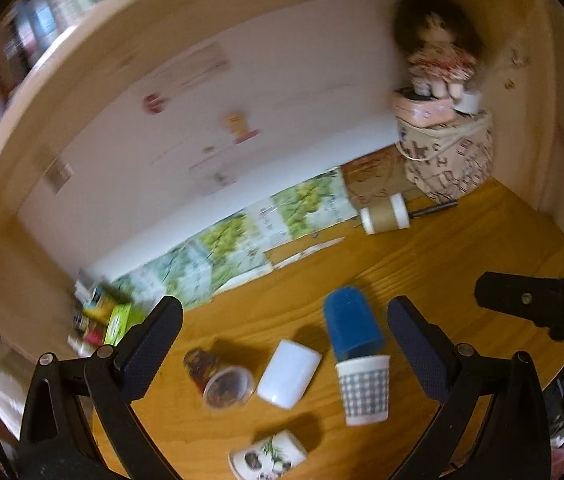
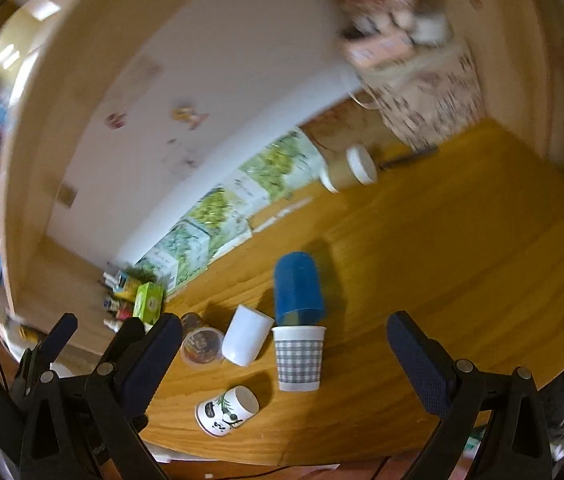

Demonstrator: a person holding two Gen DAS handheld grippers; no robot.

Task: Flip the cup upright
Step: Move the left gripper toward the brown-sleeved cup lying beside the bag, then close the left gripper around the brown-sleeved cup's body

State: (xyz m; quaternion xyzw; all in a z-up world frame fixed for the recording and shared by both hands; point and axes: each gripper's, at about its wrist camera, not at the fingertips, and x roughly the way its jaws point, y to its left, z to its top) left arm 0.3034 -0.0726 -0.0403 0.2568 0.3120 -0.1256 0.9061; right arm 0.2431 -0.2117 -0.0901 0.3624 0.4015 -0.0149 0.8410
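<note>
— Both tongs, how do they stand?
— Left tongs [image 1: 285,338] and right tongs [image 2: 283,354] are released, jaws spread wide, grasping nothing, above the wooden surface [image 2: 461,248].
— And between the jaws?
— Several cups lie tipped: a white plastic cup [image 2: 246,335], a clear plastic cup [image 2: 200,346], a panda-printed paper cup [image 2: 227,411]. Just beside them, a tall blue plastic cup [image 2: 298,289] leans mouth-down against an upright grey-checked paper cup [image 2: 298,357].

text: none legible | letter-print box [image 1: 447,160] far right: large letters, blurred, unreadable | green box [image 2: 148,300] far left: label too small
</note>
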